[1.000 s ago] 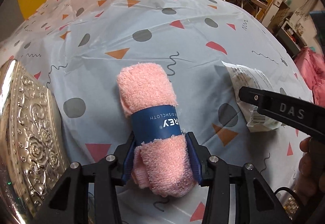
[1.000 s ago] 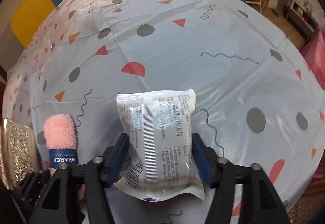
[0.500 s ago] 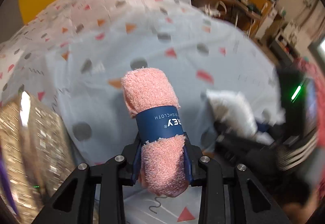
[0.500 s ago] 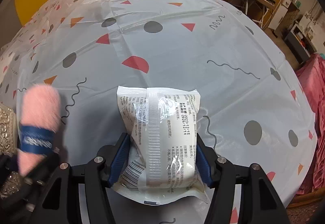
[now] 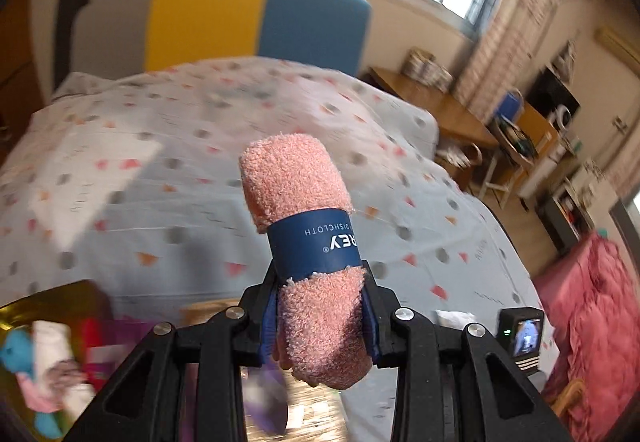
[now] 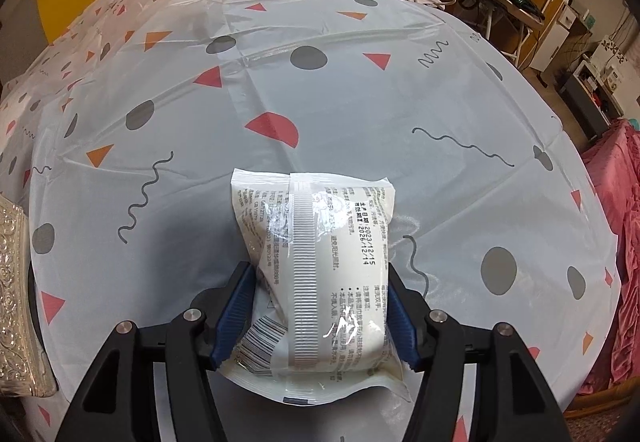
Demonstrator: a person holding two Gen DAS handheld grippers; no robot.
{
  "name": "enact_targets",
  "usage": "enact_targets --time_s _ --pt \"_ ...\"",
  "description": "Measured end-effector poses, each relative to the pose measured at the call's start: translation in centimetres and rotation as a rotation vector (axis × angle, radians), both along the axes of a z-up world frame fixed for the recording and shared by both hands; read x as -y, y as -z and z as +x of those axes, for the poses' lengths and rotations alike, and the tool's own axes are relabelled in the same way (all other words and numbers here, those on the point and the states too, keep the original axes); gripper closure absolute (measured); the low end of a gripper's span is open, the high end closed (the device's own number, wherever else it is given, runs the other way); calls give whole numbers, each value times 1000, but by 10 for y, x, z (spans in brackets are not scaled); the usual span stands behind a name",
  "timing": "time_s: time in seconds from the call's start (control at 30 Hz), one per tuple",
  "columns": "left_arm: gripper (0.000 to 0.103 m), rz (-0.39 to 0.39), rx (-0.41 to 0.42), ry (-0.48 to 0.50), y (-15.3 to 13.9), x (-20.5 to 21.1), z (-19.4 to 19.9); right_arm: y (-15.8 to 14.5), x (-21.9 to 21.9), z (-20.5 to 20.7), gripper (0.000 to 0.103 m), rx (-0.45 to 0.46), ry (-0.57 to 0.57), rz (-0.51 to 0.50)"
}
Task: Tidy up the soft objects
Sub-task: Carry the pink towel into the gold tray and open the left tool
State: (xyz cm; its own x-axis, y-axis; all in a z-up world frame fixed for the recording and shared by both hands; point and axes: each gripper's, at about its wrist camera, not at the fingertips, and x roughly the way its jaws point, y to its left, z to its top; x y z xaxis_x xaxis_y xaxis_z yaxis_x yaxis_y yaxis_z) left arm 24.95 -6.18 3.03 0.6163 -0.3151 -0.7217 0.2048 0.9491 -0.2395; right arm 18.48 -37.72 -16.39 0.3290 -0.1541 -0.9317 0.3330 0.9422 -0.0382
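My left gripper [image 5: 320, 310] is shut on a rolled pink dishcloth [image 5: 308, 242] with a dark blue paper band, held up in the air and tilted upward above the table. My right gripper [image 6: 320, 314] has its blue pads against both sides of a white plastic packet [image 6: 320, 262] with printed text and a barcode, which lies on the patterned tablecloth [image 6: 320, 101]. The packet's near end bulges past the fingers.
An embossed silver tray edge [image 6: 16, 290] sits at the left. In the left wrist view a container with a blue plush toy [image 5: 20, 354] and other soft items lies below left. A small screen device [image 5: 524, 334] stands at right. Pink fabric [image 6: 624, 222] is beyond the table's right edge.
My left gripper has lifted the pink dishcloth off the table and swung up and left, over the container. My right gripper has stayed around the white packet on the table.
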Motion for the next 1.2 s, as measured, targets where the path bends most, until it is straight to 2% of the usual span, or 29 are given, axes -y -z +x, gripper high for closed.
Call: enact_targets --time_s 0.1,0.37,0.57,0.7,0.87,0.97,1.17,1.2 --pt "68 19 27 -72 -2 -49 -11 -5 -2 0 40 0 -8 -10" --pt "68 28 24 -264 22 -186 -67 -10 -18 -3 42 5 -56 -86" --pt "68 21 4 -411 44 -267 -129 -13 -26 -5 42 7 -81 -132" --pt "68 20 -10 -497 62 -303 -175 -13 -29 -7 42 7 -95 -160" --pt "68 25 -54 -559 91 -317 -224 -13 -32 -7 42 6 -117 -200" --pt "68 26 -94 -560 110 -314 -242 -12 -34 -6 42 5 -126 -218" --pt "68 41 -117 -511 126 -288 -242 -12 -38 -7 43 4 -139 -244" --pt "68 66 -125 -504 127 -282 -240 -12 -38 -7 43 4 -140 -245"
